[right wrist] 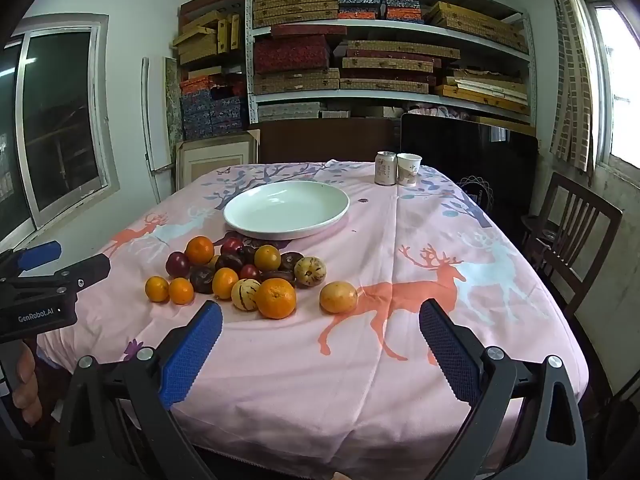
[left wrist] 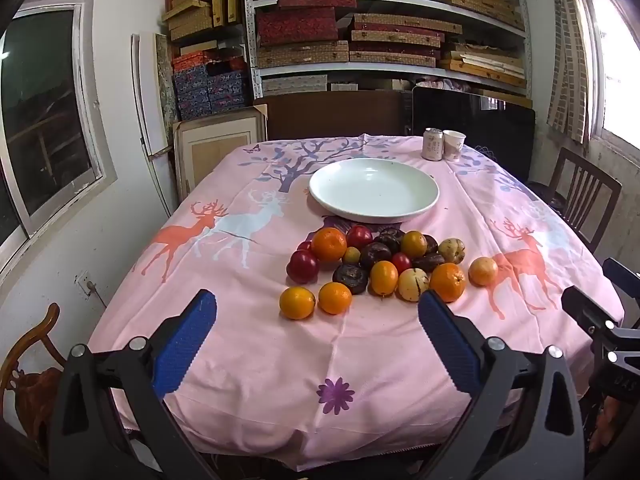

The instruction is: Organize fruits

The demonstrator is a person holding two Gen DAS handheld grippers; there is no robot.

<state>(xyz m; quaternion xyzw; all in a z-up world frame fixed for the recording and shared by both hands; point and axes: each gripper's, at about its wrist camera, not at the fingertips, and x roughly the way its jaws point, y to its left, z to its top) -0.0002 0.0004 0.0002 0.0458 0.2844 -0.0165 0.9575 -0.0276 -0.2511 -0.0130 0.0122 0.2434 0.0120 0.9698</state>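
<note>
Nothing sorted yet: the white plate [left wrist: 374, 190] sits bare, the fruit pile [left wrist: 380, 264] heaped on the cloth just in front, left gripper [left wrist: 316, 344] and right gripper [right wrist: 320, 344] both gaping wide, holding nothing

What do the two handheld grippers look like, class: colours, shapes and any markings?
Each gripper, left gripper and right gripper, has two black angular arms with silver bolts, ending in blue ribbed pads. The left gripper's black body carries white "GenRobot.AI" lettering, seen from the right wrist.
</note>
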